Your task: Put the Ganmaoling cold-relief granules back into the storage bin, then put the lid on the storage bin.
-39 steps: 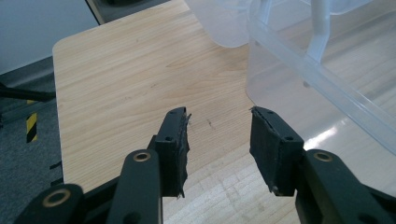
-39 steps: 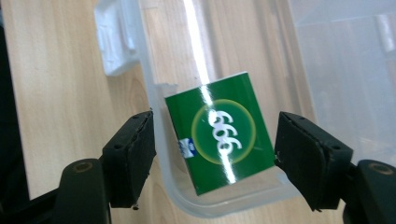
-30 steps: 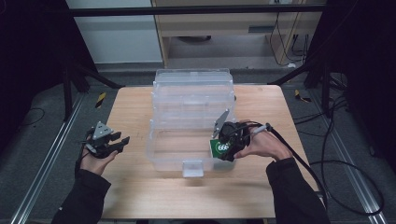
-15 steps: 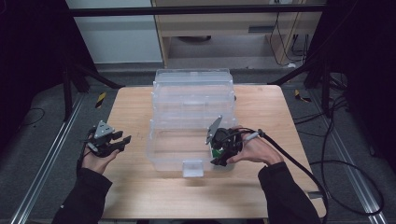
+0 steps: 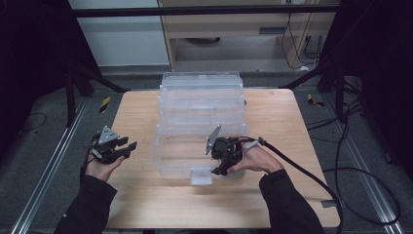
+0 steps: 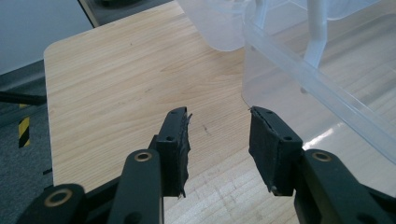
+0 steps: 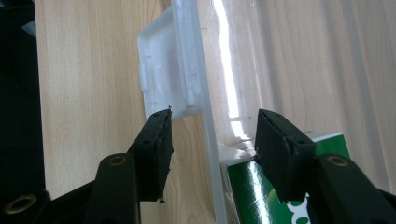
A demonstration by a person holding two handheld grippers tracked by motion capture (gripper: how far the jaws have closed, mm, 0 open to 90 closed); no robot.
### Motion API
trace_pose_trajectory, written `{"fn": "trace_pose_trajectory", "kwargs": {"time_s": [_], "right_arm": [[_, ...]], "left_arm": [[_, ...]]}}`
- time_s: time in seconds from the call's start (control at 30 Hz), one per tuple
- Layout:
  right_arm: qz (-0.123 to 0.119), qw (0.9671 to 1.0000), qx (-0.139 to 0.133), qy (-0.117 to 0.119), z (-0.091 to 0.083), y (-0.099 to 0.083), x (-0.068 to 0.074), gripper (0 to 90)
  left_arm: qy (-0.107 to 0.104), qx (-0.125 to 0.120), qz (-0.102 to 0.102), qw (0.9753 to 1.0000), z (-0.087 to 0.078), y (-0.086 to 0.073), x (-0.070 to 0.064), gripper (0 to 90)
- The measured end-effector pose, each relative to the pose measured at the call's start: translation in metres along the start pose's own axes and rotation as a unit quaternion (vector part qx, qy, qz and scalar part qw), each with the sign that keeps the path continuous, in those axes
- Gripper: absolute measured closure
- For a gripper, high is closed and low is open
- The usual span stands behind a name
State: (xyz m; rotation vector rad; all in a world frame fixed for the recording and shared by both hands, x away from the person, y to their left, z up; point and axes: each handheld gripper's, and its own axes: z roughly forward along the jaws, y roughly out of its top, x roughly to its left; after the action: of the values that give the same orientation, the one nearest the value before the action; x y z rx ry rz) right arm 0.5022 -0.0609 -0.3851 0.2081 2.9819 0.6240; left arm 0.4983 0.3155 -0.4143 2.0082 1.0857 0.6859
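As seen from the high view, a clear plastic box sits mid-table, its long axis running away from the person, white latch facing the near edge. The right gripper reaches over the box's front right part, jaws parted astride the front wall. Its own view adds a green carton inside the box. The left gripper, released, rests left of the box.
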Motion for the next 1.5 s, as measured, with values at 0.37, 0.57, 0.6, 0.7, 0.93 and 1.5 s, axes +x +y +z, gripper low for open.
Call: {"fn": "trace_pose_trajectory", "kwargs": {"time_s": [0.37,0.57,0.6,0.7,0.93,1.5], "right_arm": [[-0.001,0.9997,0.011,0.020,0.016,0.002,-0.002,55.7],[0.007,0.9992,0.013,0.037,0.021,0.003,-0.001,62.7],[0.010,0.9990,0.013,0.041,0.021,0.003,-0.001,64.8],[0.014,0.9989,0.013,0.043,0.020,0.003,0.000,66.9],[0.017,0.9990,0.008,0.040,0.020,0.002,0.001,67.2],[0.014,0.9992,0.000,0.038,0.020,0.000,0.001,67.5]], "left_arm": [[0.001,-0.001,0.000,1.0000,-0.001,0.000,0.001,56.7],[0.003,-0.006,-0.001,1.0000,-0.003,0.002,0.001,55.9],[0.003,-0.007,-0.001,1.0000,-0.004,0.003,0.001,55.4],[-0.001,-0.014,-0.001,0.9999,-0.006,0.004,0.003,54.3],[-0.010,-0.023,0.011,0.9996,-0.011,0.014,0.004,51.5],[-0.083,-0.037,0.108,0.9899,-0.021,0.077,-0.001,46.5]]}}
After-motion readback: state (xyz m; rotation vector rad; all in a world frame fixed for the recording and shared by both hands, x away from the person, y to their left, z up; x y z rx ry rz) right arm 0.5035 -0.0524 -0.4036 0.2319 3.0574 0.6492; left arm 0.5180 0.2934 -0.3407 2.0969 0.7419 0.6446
